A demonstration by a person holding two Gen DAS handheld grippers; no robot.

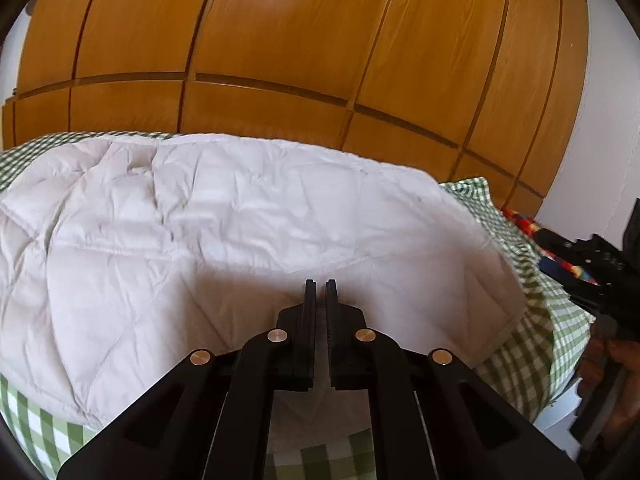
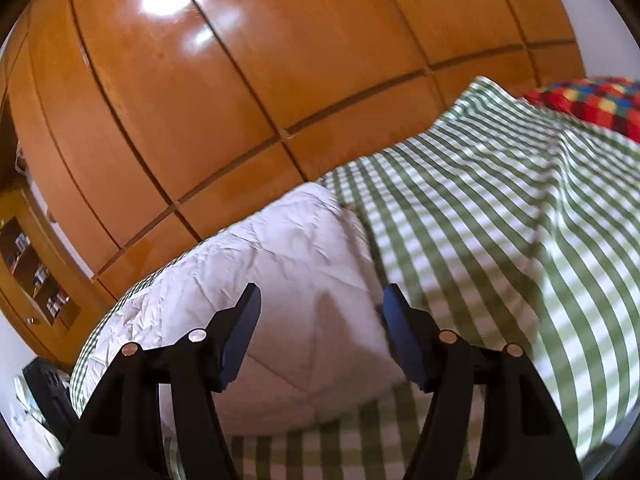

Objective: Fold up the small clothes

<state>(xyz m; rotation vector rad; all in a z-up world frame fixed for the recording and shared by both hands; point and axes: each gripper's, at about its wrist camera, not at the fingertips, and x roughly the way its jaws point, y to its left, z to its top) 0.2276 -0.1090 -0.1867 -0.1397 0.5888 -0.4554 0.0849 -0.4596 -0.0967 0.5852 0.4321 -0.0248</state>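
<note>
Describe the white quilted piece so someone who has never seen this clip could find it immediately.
Start at the wall of glossy wooden wardrobe doors; in front of them lies a bed under a green-and-white checked cover. On that cover lies the white quilted piece, puffy and creased, stitched into large panels. It is the only plain, unpatterned fabric there, unlike the multicoloured checked cushion farther along.

A home bedroom: checked bed cover (image 2: 500,216) before a wooden wardrobe (image 1: 280,40).

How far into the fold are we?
Done: nothing visibly folded; the white quilted piece lies spread on the green checked bedcover. In hand: nothing; left gripper shut and empty, right gripper open above the piece. Left: grasp and fold.
</note>
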